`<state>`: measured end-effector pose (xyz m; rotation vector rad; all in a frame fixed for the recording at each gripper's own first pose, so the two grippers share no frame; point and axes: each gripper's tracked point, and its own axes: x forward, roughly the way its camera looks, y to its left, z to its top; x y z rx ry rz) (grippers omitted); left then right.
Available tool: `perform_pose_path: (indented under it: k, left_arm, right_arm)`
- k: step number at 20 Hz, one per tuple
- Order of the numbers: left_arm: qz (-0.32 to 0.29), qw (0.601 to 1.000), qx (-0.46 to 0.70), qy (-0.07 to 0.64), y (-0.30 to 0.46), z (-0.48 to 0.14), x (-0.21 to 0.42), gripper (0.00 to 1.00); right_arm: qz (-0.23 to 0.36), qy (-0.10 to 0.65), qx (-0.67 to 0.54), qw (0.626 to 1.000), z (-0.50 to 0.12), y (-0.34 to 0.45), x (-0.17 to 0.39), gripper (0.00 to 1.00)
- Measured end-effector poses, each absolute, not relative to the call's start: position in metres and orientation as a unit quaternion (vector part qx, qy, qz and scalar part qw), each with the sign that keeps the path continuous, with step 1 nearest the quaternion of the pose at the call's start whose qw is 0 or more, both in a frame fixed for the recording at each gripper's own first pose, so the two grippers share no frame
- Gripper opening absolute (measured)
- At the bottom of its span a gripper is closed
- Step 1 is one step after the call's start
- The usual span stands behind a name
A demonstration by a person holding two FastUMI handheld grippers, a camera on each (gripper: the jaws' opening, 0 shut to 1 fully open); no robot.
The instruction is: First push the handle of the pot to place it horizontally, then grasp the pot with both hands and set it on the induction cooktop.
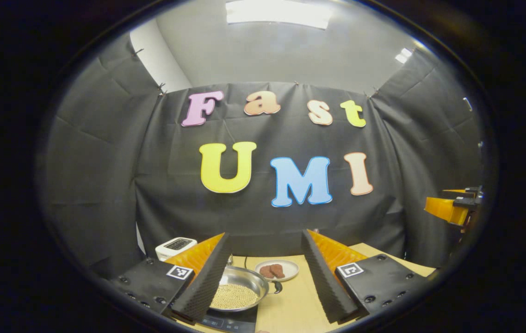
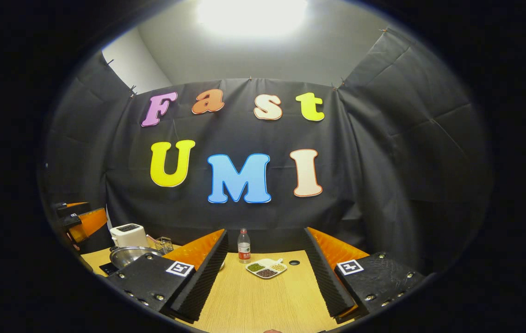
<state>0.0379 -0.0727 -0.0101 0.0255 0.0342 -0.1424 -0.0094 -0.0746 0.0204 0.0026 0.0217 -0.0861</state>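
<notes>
A steel pot (image 1: 237, 286) filled with pale grains sits on the black induction cooktop (image 1: 230, 323), low between the fingers of my left gripper (image 1: 266, 238). Its short dark handle (image 1: 275, 287) points to the right. That gripper is open and touches nothing. In the right gripper view the pot (image 2: 135, 255) and the cooktop (image 2: 107, 268) lie far to the left, partly hidden behind a finger. My right gripper (image 2: 266, 233) is open over the wooden table (image 2: 253, 296), holding nothing.
A small plate (image 1: 276, 269) with brown pieces lies behind the pot. A white toaster (image 2: 128, 234) and a wire basket (image 2: 164, 244) stand at the back left. A water bottle (image 2: 244, 246) and a divided dish (image 2: 266, 267) stand mid-table.
</notes>
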Motion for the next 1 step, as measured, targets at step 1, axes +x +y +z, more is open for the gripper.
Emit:
perform_pose_path:
  k: [1]
  left_arm:
    - [-0.07, 0.997, 0.013, 0.016, -0.0702, -0.0094, 0.0373, 1.0]
  right_arm:
    - [-0.044, 0.009, 0.001, 0.999, 0.0229, -0.0735, -0.0096, 0.97]
